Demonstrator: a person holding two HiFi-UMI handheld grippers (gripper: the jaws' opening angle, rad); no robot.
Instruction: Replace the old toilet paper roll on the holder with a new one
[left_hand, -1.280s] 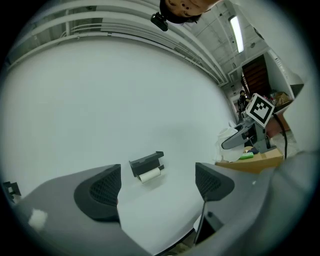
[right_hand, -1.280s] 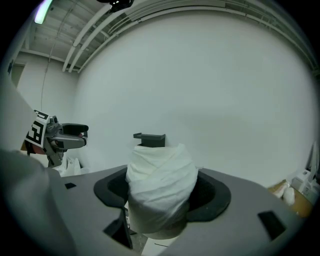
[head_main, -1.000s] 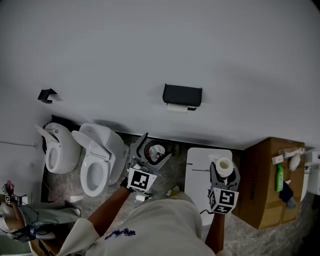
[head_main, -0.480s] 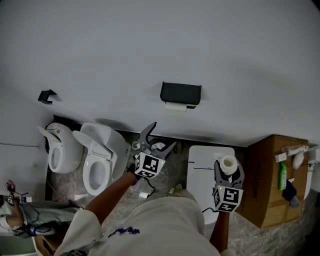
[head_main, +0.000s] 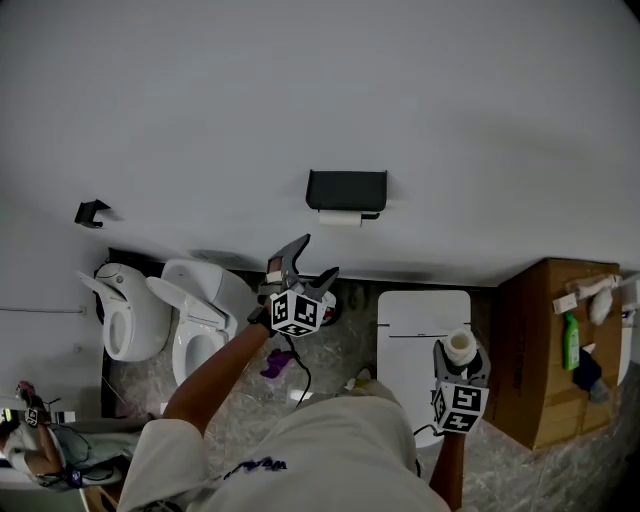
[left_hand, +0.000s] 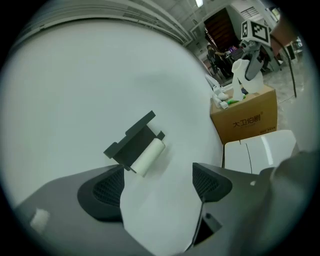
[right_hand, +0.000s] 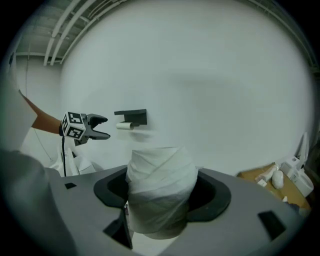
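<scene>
Because the new roll (right_hand: 160, 185) looks light, soft and crushable, the right gripper (head_main: 460, 355) clasps its flanks, best held loosely; the left gripper (left_hand: 160, 185), empty, is closing from wide

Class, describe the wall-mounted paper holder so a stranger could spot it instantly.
Look at the big pale wall. Midway along it hangs the black box-shaped holder, a thin white roll beneath it; the other black fitting, far left, is smaller and bare.
</scene>
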